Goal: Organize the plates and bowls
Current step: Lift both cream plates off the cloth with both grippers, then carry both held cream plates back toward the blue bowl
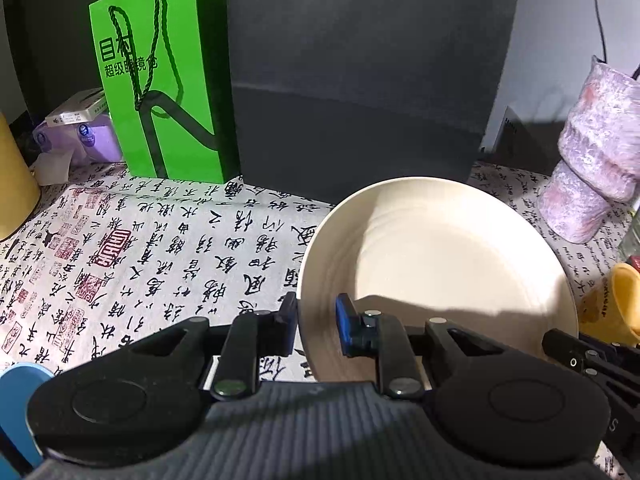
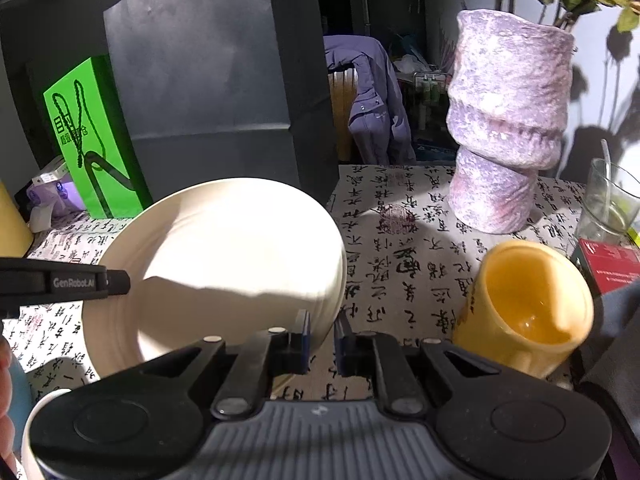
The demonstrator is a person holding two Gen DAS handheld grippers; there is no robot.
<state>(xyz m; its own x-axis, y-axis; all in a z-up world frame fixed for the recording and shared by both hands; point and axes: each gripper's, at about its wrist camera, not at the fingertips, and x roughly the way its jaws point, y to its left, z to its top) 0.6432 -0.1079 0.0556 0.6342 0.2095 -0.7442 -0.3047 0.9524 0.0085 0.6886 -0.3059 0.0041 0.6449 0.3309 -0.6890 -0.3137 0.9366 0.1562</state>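
Two grippers, one plate, mid-carry:

- Cream plate (image 1: pixel 436 264): off the calligraphy-print tablecloth (image 1: pixel 160 240), tilted, held at opposite sides of its rim; near centre of the table.
- Left gripper (image 1: pixel 318 326): jaws clamped on the plate's left rim, one pad inside, one outside.
- Right gripper (image 2: pixel 322 338): jaws nearly closed, pinching the plate's right rim.
- Yellow mug (image 2: pixel 528 308): tipped toward the camera, just right of the plate, near edge.
- Mottled purple vase (image 2: pixel 508 128): upright, far right, well apart from the plate.
- Drinking glass (image 2: pixel 608 204): far right, beside a red box (image 2: pixel 612 264).
- Green paper bag (image 1: pixel 160 80) and dark grey bag (image 1: pixel 360 80): standing along the far side.
- White rim, bowl or cup (image 2: pixel 40 408): near left corner; cannot tell which.
- Progress, judged: early; the plate is in hand but not yet placed, no stack is visible, bowls remain to be sorted.
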